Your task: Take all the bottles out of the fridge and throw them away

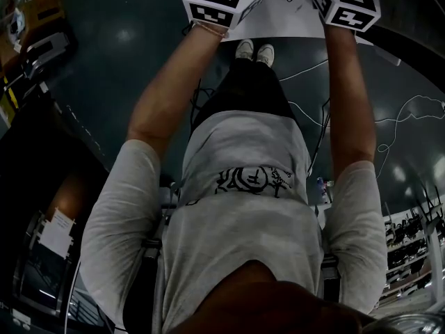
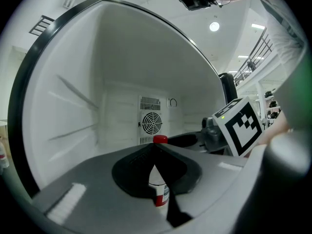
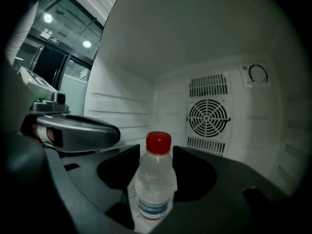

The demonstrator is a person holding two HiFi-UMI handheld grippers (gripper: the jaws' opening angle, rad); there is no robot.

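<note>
Grey moulded jaws of your right gripper [image 3: 156,152] are nearest to you and spread wide. A small clear plastic bottle with a red cap [image 3: 154,184] stands upright in the gap between them. The black pads flank it, but I judge they are not squeezing it yet.

Your left gripper [image 2: 156,147] is just beside, on the left. Its jaws are pressed together at the tips and carry nothing. What looks like the same bottle shows beyond them.

The bottle stands on the floor of the white fridge interior [image 3: 122,111], in front of a round fan grille [image 3: 208,117] on the back wall.

You appear to be at the grasping step. Next, close the right jaws on the bottle's body, gently, since thin plastic likely gives. Then draw it out of the fridge.
</note>
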